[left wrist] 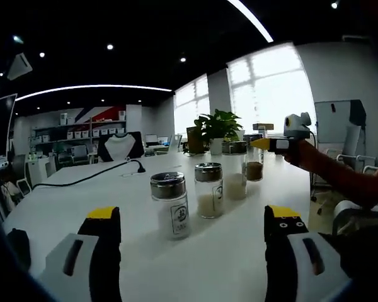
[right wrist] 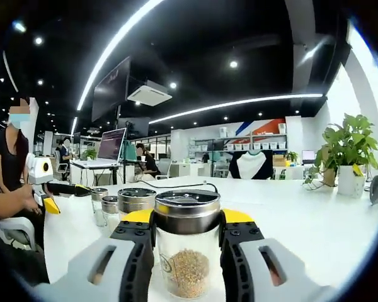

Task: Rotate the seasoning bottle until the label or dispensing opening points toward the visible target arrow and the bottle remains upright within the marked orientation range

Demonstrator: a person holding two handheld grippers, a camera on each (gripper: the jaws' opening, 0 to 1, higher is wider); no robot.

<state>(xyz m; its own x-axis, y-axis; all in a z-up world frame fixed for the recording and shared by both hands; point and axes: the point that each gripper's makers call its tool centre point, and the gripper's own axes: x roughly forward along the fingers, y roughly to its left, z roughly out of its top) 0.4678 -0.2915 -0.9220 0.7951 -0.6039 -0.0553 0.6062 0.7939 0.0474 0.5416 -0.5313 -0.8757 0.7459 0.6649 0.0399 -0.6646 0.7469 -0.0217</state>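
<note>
Left gripper view: the left gripper (left wrist: pixel 192 229) has its jaws spread wide and holds nothing. Ahead of them, on the white table (left wrist: pixel 239 264), a row of jars runs away to the right; the nearest, with white contents (left wrist: pixel 171 205), sits just inside the left jaw. At the far end of the row the right gripper (left wrist: pixel 263 144) meets the brown-filled seasoning bottle (left wrist: pixel 254 165).

Right gripper view: the seasoning bottle (right wrist: pixel 186 250) stands upright between the jaws, which press against its sides just below the metal cap (right wrist: pixel 188 211).

Handling, judged: clear rigid wall, probably glass, so smooth, liable to slip and breakable; partly filled with brown granules, so light. A hold on the upper body under the cap looks soundest for turning it without tipping.

Appearance: cylindrical, shiny perforated-looking lid, faint printed mark low on the wall. No target arrow can be made out.
</note>
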